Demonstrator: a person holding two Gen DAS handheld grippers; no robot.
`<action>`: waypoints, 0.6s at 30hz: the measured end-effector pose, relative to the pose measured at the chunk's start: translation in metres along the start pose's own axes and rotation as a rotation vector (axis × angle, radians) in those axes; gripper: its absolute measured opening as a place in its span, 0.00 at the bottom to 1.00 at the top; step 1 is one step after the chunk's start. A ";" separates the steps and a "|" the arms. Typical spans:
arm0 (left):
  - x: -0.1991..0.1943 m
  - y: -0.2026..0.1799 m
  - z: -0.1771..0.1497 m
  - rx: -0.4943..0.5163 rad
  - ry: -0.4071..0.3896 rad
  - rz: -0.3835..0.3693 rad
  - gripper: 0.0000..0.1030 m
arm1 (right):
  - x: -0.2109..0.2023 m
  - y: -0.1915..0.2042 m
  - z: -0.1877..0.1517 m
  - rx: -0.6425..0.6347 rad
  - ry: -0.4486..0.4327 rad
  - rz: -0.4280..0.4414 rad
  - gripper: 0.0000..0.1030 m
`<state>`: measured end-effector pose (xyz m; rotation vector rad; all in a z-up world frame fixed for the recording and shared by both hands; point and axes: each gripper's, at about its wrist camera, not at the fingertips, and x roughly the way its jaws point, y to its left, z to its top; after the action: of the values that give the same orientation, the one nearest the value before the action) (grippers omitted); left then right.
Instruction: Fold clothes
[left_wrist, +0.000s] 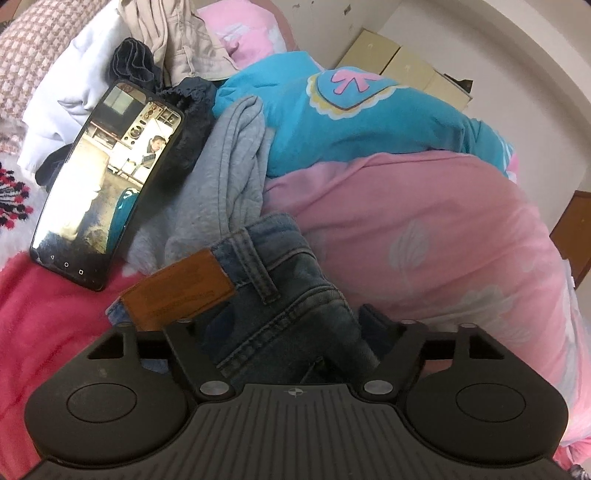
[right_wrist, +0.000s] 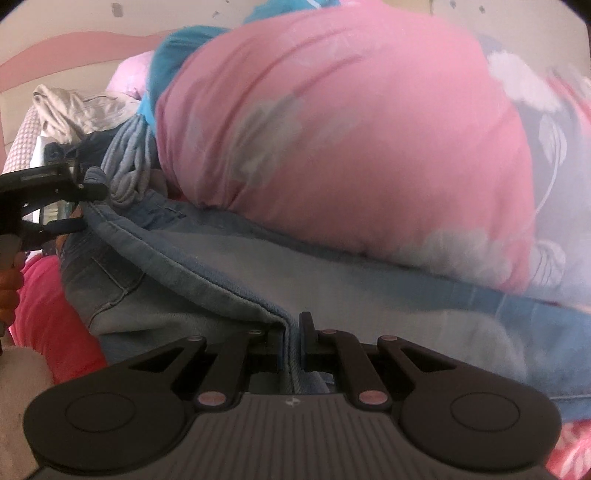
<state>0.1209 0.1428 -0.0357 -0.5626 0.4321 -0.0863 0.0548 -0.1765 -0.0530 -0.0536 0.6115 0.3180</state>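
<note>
A pair of blue jeans (left_wrist: 288, 295) with a brown leather waist patch (left_wrist: 177, 291) lies on the bed. My left gripper (left_wrist: 284, 332) is shut on the jeans' waistband, which bunches between its fingers. In the right wrist view the jeans (right_wrist: 207, 258) stretch across the bed, and my right gripper (right_wrist: 290, 343) is shut on a folded edge of the denim. The left gripper (right_wrist: 79, 206) shows there at the far left, holding the waist end.
A phone (left_wrist: 107, 184) with its screen lit leans on a pile of clothes: a grey garment (left_wrist: 229, 173), dark and beige items. A pink and blue quilt (left_wrist: 406, 206) bulges right behind the jeans. A red blanket (left_wrist: 44, 302) covers the bed. Cardboard boxes (left_wrist: 399, 62) stand by the wall.
</note>
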 end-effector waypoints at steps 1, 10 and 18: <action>-0.001 0.000 0.000 -0.002 0.003 -0.004 0.76 | 0.002 -0.002 0.000 0.010 0.008 0.003 0.07; -0.013 0.006 -0.002 -0.009 0.051 0.000 0.79 | 0.016 -0.018 0.005 0.126 0.096 0.021 0.25; -0.033 0.017 -0.004 -0.025 0.107 0.049 0.79 | 0.005 -0.032 0.009 0.198 0.094 0.035 0.55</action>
<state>0.0884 0.1616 -0.0354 -0.5728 0.5513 -0.0640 0.0738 -0.2042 -0.0502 0.1327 0.7347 0.2886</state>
